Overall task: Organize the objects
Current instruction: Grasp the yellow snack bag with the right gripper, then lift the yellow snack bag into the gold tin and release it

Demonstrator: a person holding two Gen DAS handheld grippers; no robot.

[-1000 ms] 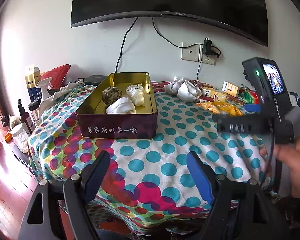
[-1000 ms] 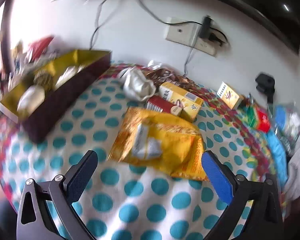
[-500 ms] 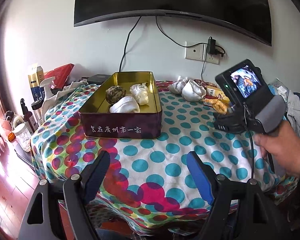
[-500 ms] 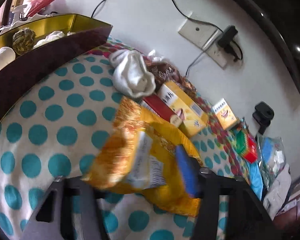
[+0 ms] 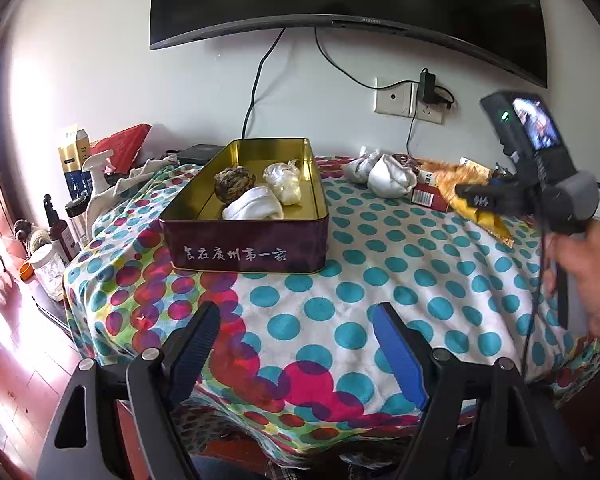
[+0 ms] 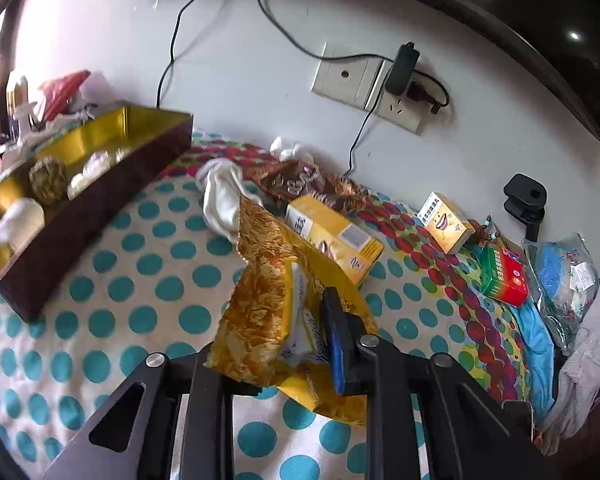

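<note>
My right gripper [image 6: 300,344] is shut on a yellow snack bag [image 6: 272,300] and holds it lifted off the polka-dot tablecloth [image 6: 160,280]. In the left wrist view the right gripper [image 5: 484,200] holds the bag [image 5: 472,196] at the right. An open gold tin [image 5: 260,196] with dark red sides holds rolled socks and a woven ball; it also shows in the right wrist view [image 6: 80,184]. My left gripper [image 5: 296,356] is open and empty over the table's near edge.
White socks [image 6: 224,200], a yellow box [image 6: 336,236], a brown bag [image 6: 300,180], a small yellow box [image 6: 444,224] and a red-green box [image 6: 504,276] lie by the wall. Bottles and a spray bottle [image 5: 96,172] stand at the left. Clothes and a plastic bag [image 6: 564,276] lie at the right.
My right gripper has shut on the yellow snack bag and lifted it off the cloth. My left gripper has stayed open and barely moved.
</note>
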